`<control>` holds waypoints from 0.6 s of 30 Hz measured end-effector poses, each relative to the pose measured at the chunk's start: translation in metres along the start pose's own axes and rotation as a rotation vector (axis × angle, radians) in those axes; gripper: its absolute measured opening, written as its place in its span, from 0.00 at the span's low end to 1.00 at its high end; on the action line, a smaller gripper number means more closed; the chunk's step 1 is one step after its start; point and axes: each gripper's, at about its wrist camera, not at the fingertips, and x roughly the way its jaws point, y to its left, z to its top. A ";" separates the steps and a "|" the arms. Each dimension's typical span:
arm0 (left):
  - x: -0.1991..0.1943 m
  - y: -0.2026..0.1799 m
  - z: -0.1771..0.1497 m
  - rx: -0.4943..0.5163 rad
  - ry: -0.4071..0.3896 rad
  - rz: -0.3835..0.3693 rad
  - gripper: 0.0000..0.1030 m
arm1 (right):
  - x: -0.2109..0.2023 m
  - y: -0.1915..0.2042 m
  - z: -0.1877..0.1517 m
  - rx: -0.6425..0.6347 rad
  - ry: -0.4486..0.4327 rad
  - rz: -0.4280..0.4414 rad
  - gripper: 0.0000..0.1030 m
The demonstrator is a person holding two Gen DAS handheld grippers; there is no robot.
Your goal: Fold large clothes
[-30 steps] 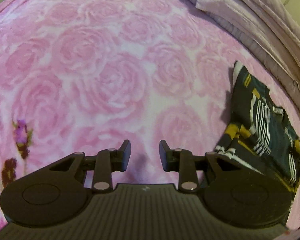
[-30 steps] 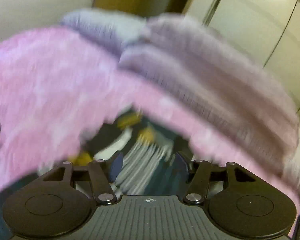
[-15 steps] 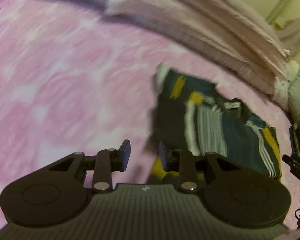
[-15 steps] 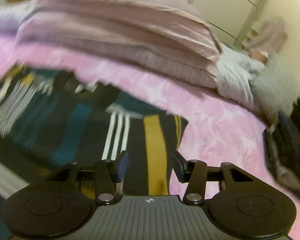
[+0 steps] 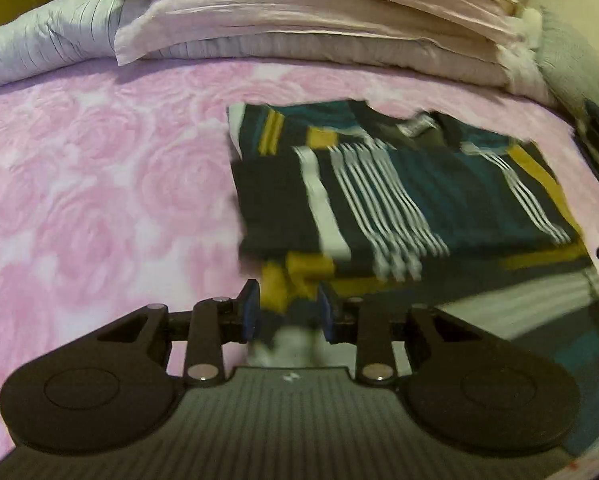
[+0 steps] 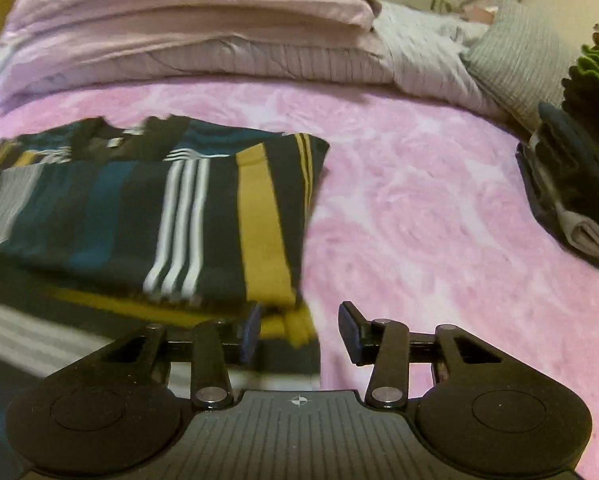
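A dark garment with teal, yellow and white stripes lies folded on the pink rose bedspread: garment [image 5: 399, 196] in the left wrist view, garment [image 6: 147, 220] in the right wrist view. My left gripper [image 5: 287, 314] is open at the near left corner, with yellow and white cloth showing between its fingers. My right gripper [image 6: 299, 332] is open at the near right corner. Its left finger [image 6: 251, 330] is over the cloth's edge, and its right finger [image 6: 349, 332] is over the bedspread [image 6: 419, 208]. Both views are motion-blurred.
Stacked pale quilts and pillows [image 5: 319, 28] line the far edge of the bed. A grey striped pillow [image 6: 515, 60] and a pile of folded dark clothes [image 6: 571, 184] sit at the right. Pink bedspread [image 5: 99, 184] extends left of the garment.
Both cameras have swung onto the garment and come down to its near edge, the left gripper arriving from the bare bedspread. The finger gaps look unchanged.
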 end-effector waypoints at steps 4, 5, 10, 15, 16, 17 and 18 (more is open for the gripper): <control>-0.036 -0.025 -0.056 0.056 0.073 -0.023 0.25 | -0.041 0.010 -0.062 -0.038 0.054 0.080 0.40; -0.043 -0.029 -0.072 0.056 0.102 -0.019 0.25 | -0.048 0.013 -0.078 -0.050 0.079 0.087 0.40; -0.106 -0.040 -0.163 0.035 0.163 0.049 0.25 | -0.106 0.006 -0.165 -0.044 0.153 0.093 0.40; -0.163 -0.041 -0.217 -0.042 0.241 0.114 0.24 | -0.157 -0.023 -0.221 0.061 0.248 0.142 0.40; -0.168 -0.040 -0.221 -0.065 0.267 0.116 0.24 | -0.163 -0.027 -0.226 0.054 0.269 0.140 0.40; -0.177 -0.039 -0.224 -0.089 0.256 0.112 0.24 | -0.168 -0.031 -0.227 0.046 0.274 0.144 0.40; -0.186 -0.039 -0.224 -0.106 0.223 0.107 0.24 | -0.176 -0.034 -0.230 0.048 0.261 0.148 0.40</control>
